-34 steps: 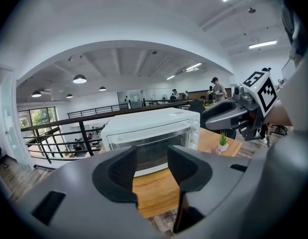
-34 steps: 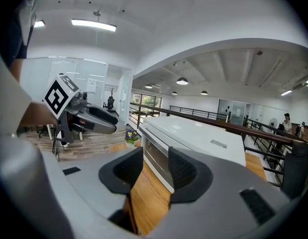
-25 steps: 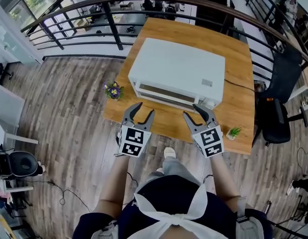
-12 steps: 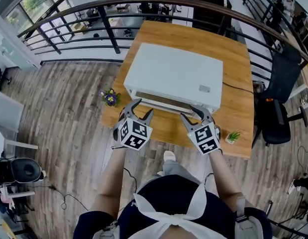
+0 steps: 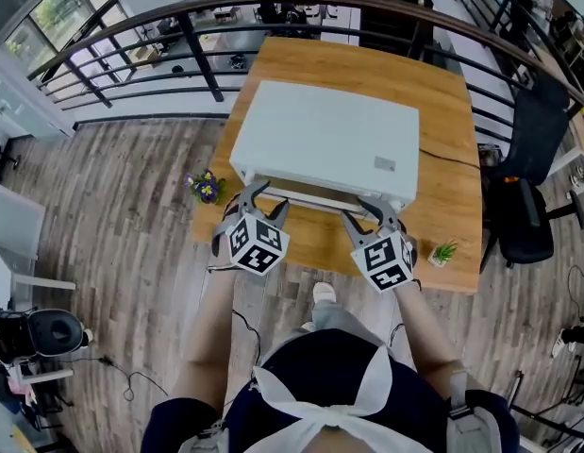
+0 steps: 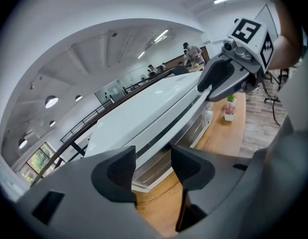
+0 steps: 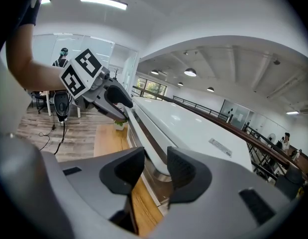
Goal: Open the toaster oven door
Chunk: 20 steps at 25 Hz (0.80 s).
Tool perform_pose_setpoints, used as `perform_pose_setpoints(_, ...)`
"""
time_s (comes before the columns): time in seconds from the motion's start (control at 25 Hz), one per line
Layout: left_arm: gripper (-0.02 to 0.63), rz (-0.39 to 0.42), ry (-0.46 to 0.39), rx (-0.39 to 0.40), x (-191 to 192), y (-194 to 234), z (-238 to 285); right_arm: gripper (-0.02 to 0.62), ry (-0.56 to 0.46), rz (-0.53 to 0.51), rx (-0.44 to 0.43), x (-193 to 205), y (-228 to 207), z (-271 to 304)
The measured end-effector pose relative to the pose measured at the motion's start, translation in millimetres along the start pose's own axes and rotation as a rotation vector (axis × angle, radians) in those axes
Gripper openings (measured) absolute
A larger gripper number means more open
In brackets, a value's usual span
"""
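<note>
A white toaster oven (image 5: 329,140) stands on the wooden table (image 5: 447,92), its door closed and facing me. The door's handle bar (image 5: 315,197) runs along the top of the front. My left gripper (image 5: 257,199) is at the bar's left end, open, with the bar (image 6: 168,131) passing between its jaws in the left gripper view (image 6: 153,167). At the right end, my right gripper (image 5: 369,213) has its jaws closing around the bar (image 7: 144,133); in the right gripper view (image 7: 154,169) a gap still shows beside one pad.
A small pot of purple flowers (image 5: 207,187) sits at the table's left front corner, and a little green plant (image 5: 444,251) at the right front corner. A black railing (image 5: 202,50) curves behind the table. An office chair (image 5: 527,196) stands to the right.
Both grippers have moved forward from the table's front edge up to the oven's handle bar, and now straddle its two ends.
</note>
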State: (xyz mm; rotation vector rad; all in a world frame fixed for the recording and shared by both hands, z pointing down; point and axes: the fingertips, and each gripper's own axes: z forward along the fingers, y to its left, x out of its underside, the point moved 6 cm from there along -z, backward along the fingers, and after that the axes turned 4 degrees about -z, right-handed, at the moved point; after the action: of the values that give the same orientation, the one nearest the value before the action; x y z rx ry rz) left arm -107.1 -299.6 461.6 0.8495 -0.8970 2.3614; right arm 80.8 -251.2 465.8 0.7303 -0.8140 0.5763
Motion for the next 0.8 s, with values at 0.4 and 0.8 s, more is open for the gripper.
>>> perform_pose_setpoints(0.4, 0.23, -0.099, -0.015, 0.034, 3, -1, -5, 0.144, -0.002, 0.004, 0.0, 2, 6, -4)
perform_pose_setpoints(0.8, 0.232, -0.131, -0.007, 0.038, 10, -7, -12, 0.14, -0.019, 0.017, -0.02, 6, 16, -9)
